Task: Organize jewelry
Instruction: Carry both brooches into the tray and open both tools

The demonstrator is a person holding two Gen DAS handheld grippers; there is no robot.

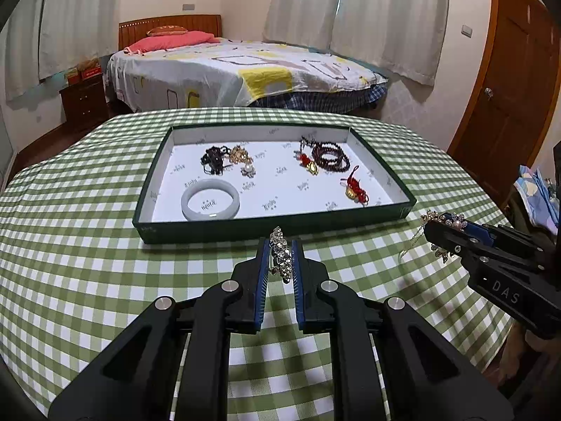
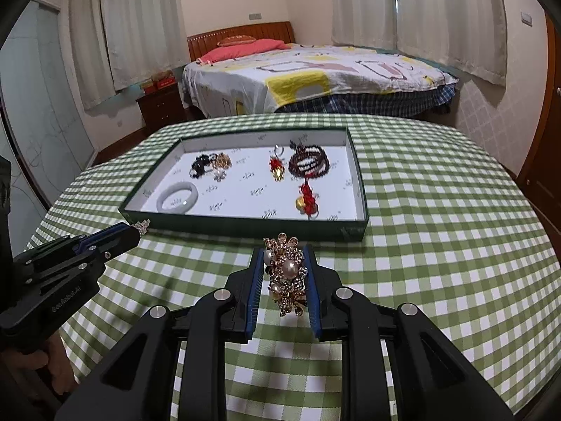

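My left gripper [image 1: 280,245] is shut on a silver rhinestone clip [image 1: 281,259], held above the checked cloth just before the green tray [image 1: 273,224]. My right gripper [image 2: 284,251] is shut on a gold flower brooch with pearls [image 2: 289,275], also in front of the tray [image 2: 245,226]. Each gripper shows in the other's view, the right one [image 1: 434,226] at the tray's right corner and the left one [image 2: 135,233] at its left corner. In the tray lie a pale jade bangle [image 1: 210,200], dark bead bracelets [image 1: 329,156], red knot charms [image 1: 354,189] and a black and gold cluster [image 1: 224,159].
The round table wears a green checked cloth [image 1: 87,245]. Behind it stand a bed [image 1: 238,73] and a dark nightstand [image 1: 84,100]. A wooden door [image 1: 508,87] is at the right. Curtains cover the windows.
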